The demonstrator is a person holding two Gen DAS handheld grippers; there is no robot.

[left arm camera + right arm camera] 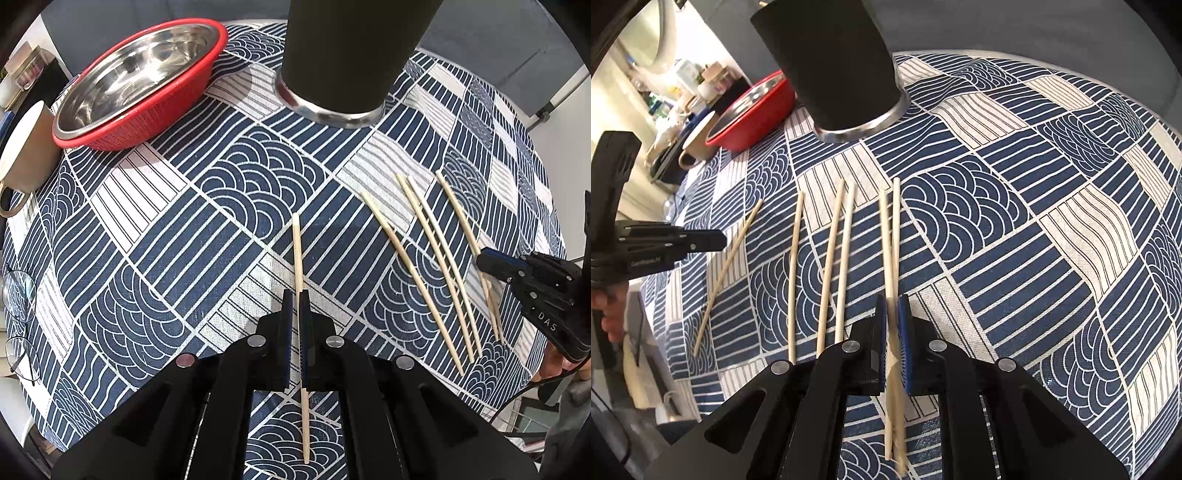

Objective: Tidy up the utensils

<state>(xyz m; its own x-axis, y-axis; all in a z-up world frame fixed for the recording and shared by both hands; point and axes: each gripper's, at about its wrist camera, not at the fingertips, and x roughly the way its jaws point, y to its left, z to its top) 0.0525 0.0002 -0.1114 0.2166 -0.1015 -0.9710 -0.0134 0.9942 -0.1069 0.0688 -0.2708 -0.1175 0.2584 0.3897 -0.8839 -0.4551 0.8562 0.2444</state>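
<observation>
Both grippers are pinched nearly closed: the left gripper (pixel 295 306) clamps a single chopstick (pixel 297 251) at mid-length, the right gripper (pixel 892 314) squeezes a pair of chopsticks (pixel 890 236), likely so they can be tipped upright. The black tumbler (pixel 834 62) stands ahead, probably their destination. Three loose chopsticks (pixel 831 258) lie on the patterned tablecloth (pixel 1034 221) between the grippers.

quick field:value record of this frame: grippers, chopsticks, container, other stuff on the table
left gripper: shut on single chopstick
right gripper: closed around chopstick pair
loose chopsticks: three lying on the tablecloth between the grippers
black cup: upright, far side, nothing visible in it from here
red basket: holds steel bowl
beige mug: at the left edge
glasses: at the left edge
</observation>
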